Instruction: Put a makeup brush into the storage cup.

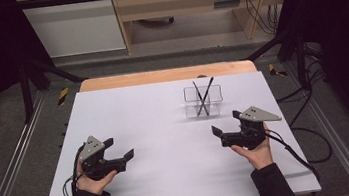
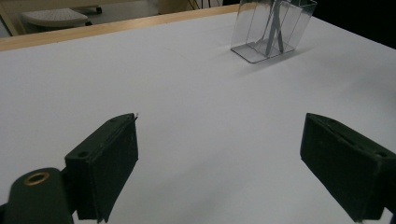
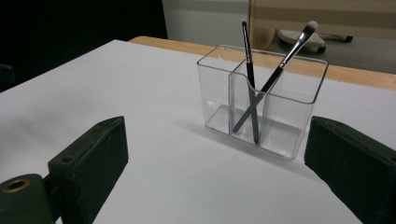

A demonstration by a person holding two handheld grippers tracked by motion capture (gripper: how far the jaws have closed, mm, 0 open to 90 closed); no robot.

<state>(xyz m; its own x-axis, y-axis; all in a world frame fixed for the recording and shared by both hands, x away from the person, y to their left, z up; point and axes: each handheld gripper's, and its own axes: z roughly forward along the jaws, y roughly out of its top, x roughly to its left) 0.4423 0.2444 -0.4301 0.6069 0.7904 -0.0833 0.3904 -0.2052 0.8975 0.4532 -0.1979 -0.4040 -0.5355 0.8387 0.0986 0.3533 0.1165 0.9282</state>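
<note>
Both claws, the left gripper [image 1: 121, 150] and right gripper [image 1: 226, 123], gape wide and empty (nothing gripped), the brush holder [image 3: 261, 100] just ahead of the right, seemingly readying a reach.

Clear plastic two-compartment organizer [image 3: 261, 105] upright on the white desk [image 1: 168, 144], far right area. Two dark-handled makeup brushes [image 3: 250, 84] stand in its right-hand compartment as the right gripper view shows it, bristles up, crossing each other. One near vertical, the other leaning right with a pale tip.
</note>
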